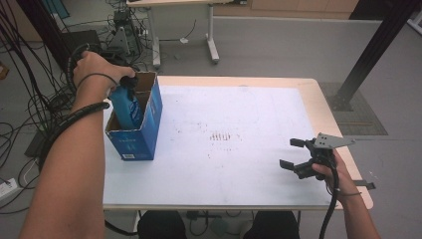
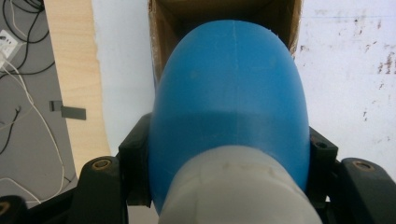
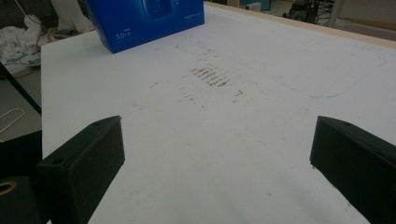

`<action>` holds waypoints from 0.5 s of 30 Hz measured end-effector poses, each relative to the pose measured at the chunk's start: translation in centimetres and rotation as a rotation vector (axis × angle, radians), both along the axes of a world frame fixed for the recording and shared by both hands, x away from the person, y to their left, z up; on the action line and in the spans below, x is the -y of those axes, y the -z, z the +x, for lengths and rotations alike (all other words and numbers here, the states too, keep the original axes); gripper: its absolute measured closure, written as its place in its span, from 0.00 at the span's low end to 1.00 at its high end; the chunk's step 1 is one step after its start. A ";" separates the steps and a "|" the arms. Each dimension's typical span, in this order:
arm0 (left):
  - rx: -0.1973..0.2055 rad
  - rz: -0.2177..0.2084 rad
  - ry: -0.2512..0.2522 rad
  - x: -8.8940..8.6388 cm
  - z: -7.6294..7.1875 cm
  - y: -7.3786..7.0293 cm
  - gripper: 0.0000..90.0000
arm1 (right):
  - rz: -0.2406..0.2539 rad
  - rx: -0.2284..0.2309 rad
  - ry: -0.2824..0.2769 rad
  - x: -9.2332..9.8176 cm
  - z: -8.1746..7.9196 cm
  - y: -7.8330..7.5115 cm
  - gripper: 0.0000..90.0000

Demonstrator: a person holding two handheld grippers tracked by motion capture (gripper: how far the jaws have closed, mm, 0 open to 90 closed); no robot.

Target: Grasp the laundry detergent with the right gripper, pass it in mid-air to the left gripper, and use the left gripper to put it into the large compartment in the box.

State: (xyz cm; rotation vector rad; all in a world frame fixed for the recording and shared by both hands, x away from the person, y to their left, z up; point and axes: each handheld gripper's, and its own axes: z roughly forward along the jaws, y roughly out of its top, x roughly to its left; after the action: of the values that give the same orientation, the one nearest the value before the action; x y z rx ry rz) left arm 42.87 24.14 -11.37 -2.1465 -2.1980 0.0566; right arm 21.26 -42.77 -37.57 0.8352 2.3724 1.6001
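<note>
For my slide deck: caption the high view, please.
Left gripper lowers a blue bottle into the open blue box; right gripper open.

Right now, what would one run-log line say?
left hand-held gripper: shut on blue plastic bottle | bottle: partly inside open blue cardboard box | right hand-held gripper: open, empty, over white table

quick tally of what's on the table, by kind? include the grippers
Blue bottle: 1, in the left gripper, partly down in the box
Blue cardboard box: 1, open top
Grippers: 2, left shut on the bottle, right gripper open over the table
Total: 4
</note>
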 end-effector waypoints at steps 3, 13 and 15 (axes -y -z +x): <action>0.001 -0.004 -0.001 0.0 -0.1 0.4 0.42 | 0.000 -0.003 0.003 0.0 0.0 0.1 0.03; -0.014 0.001 -0.001 0.0 0.0 1.7 0.42 | 0.001 -0.009 0.002 0.0 -0.1 0.3 0.03; -0.016 0.000 0.000 0.1 0.0 2.0 0.42 | 0.001 -0.009 0.001 0.0 0.0 0.3 0.03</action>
State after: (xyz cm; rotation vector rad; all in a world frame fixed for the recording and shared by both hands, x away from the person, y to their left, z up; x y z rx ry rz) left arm 42.85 24.08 -13.33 -2.1384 -2.1893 0.0732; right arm 21.24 -42.73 -37.89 0.8458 2.3766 1.6008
